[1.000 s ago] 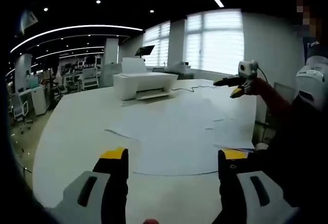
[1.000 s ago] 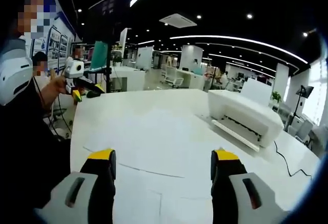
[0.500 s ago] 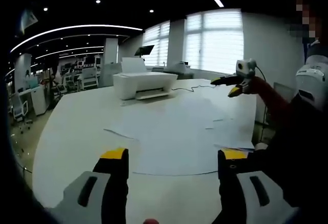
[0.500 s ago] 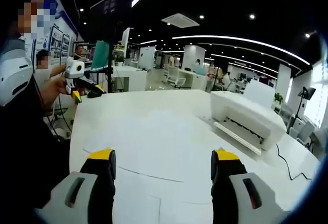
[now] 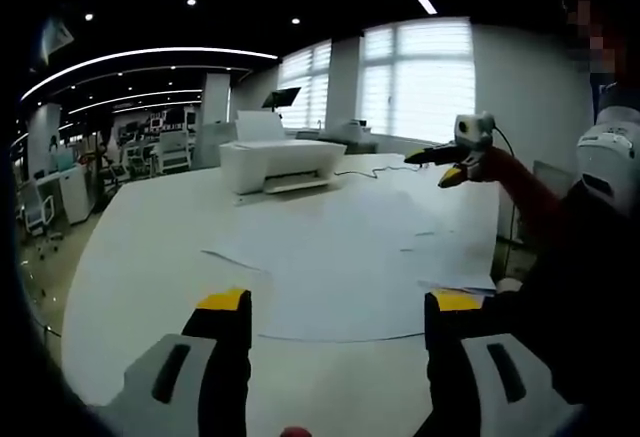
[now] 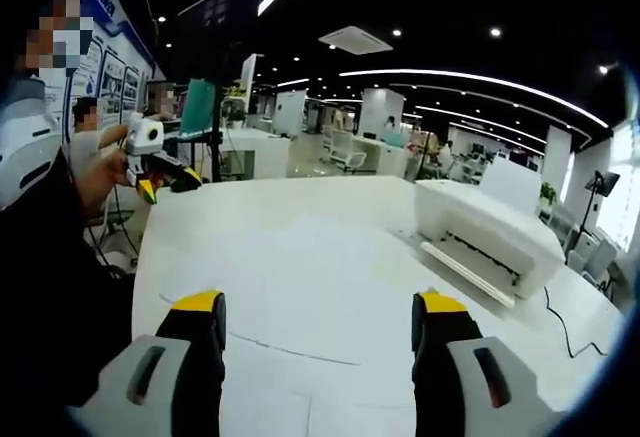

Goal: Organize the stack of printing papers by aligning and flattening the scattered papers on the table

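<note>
Papers (image 5: 350,257): loose white sheets, overlapping and askew, spread flat across the middle of the white table (image 5: 140,267). Printer (image 5: 280,164): white, beyond the sheets, toward the table's far edge. Left gripper (image 5: 338,302): jaws wide, empty, held above the near sheets. Right gripper (image 6: 318,302): jaws wide, empty, above the table.

Both views look low across the table (image 5: 150,247) from opposite ends, sharing the printer (image 5: 280,162).
</note>
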`<state>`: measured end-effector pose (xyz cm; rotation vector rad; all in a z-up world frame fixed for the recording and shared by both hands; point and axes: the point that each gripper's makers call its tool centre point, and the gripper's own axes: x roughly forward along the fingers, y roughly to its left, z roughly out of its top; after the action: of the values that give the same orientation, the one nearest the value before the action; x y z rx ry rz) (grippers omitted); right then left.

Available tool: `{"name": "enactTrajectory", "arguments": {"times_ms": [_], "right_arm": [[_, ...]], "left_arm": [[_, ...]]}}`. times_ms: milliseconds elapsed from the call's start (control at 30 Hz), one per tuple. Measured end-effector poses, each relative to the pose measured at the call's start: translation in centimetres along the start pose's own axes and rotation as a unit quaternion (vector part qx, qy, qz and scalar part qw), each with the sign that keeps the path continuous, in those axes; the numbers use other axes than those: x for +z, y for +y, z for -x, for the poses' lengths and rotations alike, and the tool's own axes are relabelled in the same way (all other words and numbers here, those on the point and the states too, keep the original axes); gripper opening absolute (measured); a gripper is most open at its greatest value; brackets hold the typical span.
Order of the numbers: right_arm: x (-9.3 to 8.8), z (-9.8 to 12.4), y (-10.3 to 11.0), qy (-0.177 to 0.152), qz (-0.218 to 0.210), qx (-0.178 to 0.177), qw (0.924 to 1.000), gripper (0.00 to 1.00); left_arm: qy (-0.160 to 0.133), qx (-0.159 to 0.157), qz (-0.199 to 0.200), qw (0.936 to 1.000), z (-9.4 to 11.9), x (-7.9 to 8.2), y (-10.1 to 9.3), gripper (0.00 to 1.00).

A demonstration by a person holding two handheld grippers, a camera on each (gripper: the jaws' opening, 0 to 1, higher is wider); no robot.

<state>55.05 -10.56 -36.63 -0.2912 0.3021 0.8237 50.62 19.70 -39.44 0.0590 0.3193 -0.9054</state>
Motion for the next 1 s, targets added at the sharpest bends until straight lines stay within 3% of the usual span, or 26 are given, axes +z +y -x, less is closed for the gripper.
{"name": "enactTrajectory", "arguments": {"times_ms": [300,1000], "right_arm": [[-0.4,-1.3,0.1,0.001,-0.006,0.011,0.9999,0.72],[-3.3,-3.0,-0.3,0.02,-0.033,0.008,0.9992,0.71]], "left_arm": [[0.001,0.002,0.005,1.0,0.1,-0.4,0.1,0.74],[0.006,0.001,0.007,1.0,0.0,-0.8,0.0,0.74]]}}
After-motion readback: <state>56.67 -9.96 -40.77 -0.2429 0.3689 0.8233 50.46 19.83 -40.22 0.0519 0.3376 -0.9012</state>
